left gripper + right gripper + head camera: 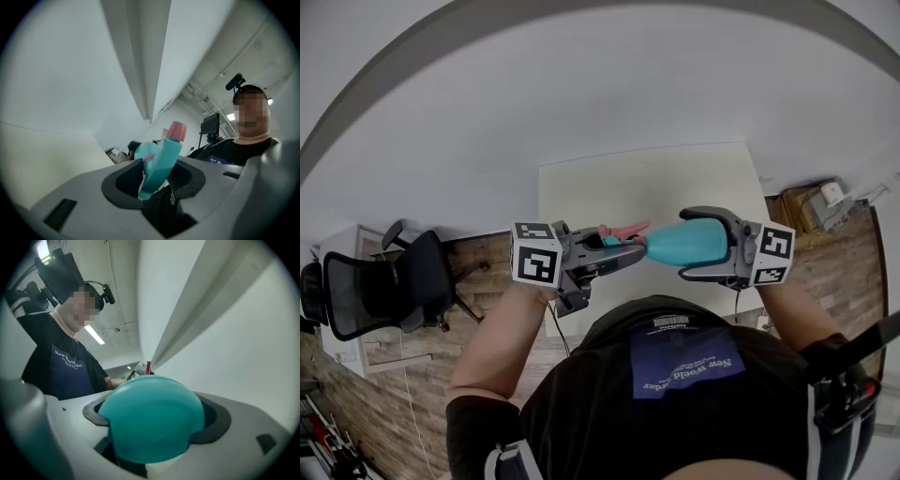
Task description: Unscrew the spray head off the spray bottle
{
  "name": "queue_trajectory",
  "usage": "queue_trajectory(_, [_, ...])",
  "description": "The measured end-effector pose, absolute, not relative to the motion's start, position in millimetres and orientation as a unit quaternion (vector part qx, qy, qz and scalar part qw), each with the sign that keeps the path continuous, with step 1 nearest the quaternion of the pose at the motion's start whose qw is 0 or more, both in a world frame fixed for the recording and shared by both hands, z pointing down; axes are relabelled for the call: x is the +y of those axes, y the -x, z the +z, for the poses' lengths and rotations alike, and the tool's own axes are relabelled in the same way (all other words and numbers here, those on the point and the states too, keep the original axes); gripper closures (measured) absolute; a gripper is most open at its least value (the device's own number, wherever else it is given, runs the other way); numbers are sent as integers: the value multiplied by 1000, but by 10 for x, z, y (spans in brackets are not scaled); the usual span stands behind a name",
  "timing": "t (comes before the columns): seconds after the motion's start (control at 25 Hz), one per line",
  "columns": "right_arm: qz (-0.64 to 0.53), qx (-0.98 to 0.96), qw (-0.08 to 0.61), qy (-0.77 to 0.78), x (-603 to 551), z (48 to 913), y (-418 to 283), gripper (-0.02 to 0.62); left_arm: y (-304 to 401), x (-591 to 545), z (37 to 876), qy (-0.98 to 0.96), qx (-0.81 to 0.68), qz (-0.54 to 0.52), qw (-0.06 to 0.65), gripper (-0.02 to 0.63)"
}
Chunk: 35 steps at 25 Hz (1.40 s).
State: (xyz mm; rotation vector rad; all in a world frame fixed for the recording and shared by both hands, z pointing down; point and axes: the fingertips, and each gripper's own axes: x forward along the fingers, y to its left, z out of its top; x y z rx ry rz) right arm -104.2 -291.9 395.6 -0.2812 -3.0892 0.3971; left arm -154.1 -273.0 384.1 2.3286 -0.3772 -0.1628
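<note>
- Grip first: my left gripper [617,251] is clamped on the spray head [622,236]. Its jaws pinch the teal part just below the pink nozzle [177,131], which sticks out past them.
- My right gripper [686,247] is closed around the body of the spray bottle [698,240]. In the right gripper view the rounded teal base fills the space between the jaws.
- The bottle lies level in mid-air in front of my chest, with the white table [675,178] beyond it. The head points to my left and the base to my right, and only the two grippers support it.
- As I judge it, the step in hand is twisting the head against the bottle, and the head is not yet off.
- To do it well, I should roll the two grippers opposite ways about the bottle's long line, so the thread turns and the neck is not bent.
- The body looks smooth and round, so it may slip in the right jaws. A firm squeeze there matters more than speed.
- The left jaws hold a flat, narrow part. That gives good leverage but could pry the head sideways, so I should twist on axis.
- When my wrists run out of roll, I should loosen and re-seat one gripper only, or the bottle drops.
</note>
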Motion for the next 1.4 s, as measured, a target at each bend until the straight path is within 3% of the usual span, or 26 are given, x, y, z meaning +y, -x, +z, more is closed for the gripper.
queue_trajectory(0.4, [170,-981,-18,93,-2940,3979,1010,143,1555,-2758,3792,-925,-157,-52,343,462])
queue_trajectory(0.72, [179,-979,-33,92,-2980,3951,936,143,1659,-2755,3727,-933,-168,-62,311,377])
queue_trajectory(0.88, [193,-976,-39,89,-3032,3931,937,143,1850,-2767,3673,-938,-203,-66,274,377])
queue_trajectory(1.16, [270,-957,-35,104,-3115,3988,936,143,2166,-2718,3633,-946,-317,71,22,376])
queue_trajectory(1.4, [325,-939,-34,107,-3212,3999,956,143,2232,-2687,3584,-846,-348,257,-313,376])
